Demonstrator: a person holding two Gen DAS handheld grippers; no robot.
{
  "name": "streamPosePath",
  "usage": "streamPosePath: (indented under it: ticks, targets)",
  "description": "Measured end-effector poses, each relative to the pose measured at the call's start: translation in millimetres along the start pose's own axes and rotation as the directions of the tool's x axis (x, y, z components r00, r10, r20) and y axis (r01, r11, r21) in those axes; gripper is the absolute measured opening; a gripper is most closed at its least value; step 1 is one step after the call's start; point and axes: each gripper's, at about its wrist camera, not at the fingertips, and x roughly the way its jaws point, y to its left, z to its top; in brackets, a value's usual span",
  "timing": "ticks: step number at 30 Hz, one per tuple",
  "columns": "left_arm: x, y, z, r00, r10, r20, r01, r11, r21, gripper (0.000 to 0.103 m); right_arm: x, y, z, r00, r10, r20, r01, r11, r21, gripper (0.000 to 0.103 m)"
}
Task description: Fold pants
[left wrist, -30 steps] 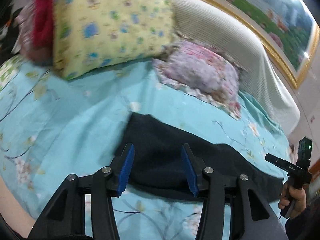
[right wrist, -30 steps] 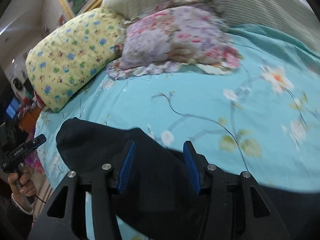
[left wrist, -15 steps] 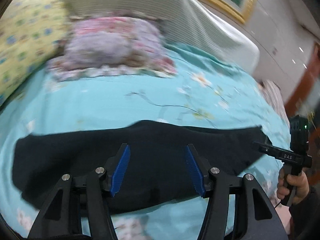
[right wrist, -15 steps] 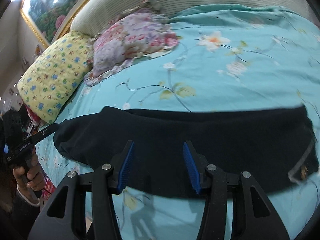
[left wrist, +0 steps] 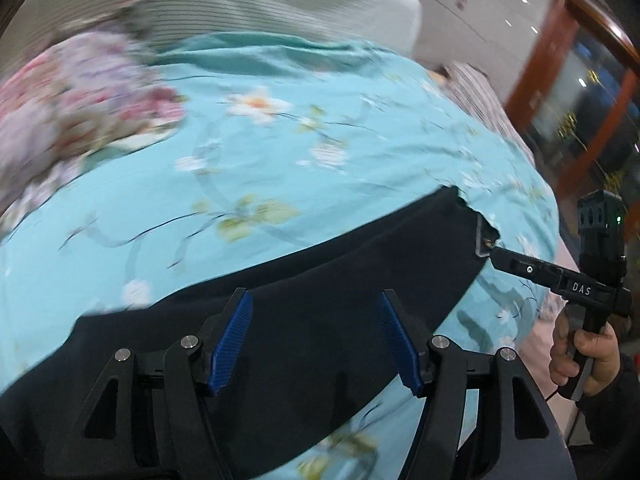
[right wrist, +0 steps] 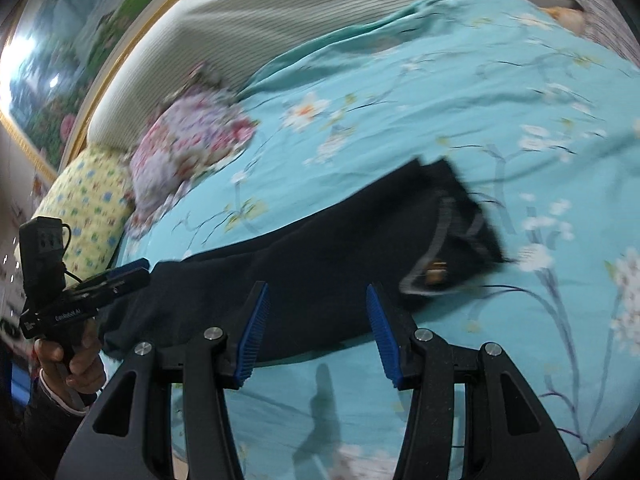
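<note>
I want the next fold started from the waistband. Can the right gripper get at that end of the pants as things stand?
Probably yes: the waistband lies flat on the bedspread with nothing on it, ahead and to the right of the right gripper, whose fingers are empty.

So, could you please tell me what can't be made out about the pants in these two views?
- Left wrist view: the long dark navy pants run off the lower left edge; that end is cut off.
- Right wrist view: the small tan tag by the grey-trimmed waistband is blurred, unreadable.
- Both views: motion blur and dark cloth hide any fold lines.
</note>
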Motion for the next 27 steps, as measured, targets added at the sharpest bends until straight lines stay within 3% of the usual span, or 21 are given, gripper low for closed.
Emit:
streamPosePath:
  ticks: [5,14,23,26,27]
  targets:
    - [41.2,-35.2,31.6,0.995,-0.071,-0.068,0.077,0.993,0.091,0.066,-12.1,-26.7,2.3,0.998,-0.036,0.045,0.034,0.998,0.061,0.051]
    - [98.7,-81.6,69.8,0.975,-0.133,-0.176,0.170,0.961,0.217,0.066,-12.5,-58.0,1.0,0.997,-0.046,0.058,0.038,0.989,0.140,0.051]
    - [147.0,-102.8,91.0,0.947,-0.175,-0.271,0.243,0.939,0.243,0.063,-3.1,-66.6,1.5,0.998,-0.021,0.063,0.010,0.987,0.160,0.048]
    - [155.5,-108.9,92.4,0.935,-0.193,-0.296,0.271,0.929,0.250,0.047,0.9,-68.9,1.9,0.998,-0.013,0.061,0.003,0.988,0.154,0.030]
    - [157.7,-111.3,91.7,0.932,-0.198,-0.304,0.279,0.926,0.254,0.032,2.7,-70.3,1.9,0.998,-0.014,0.061,0.004,0.988,0.156,0.024]
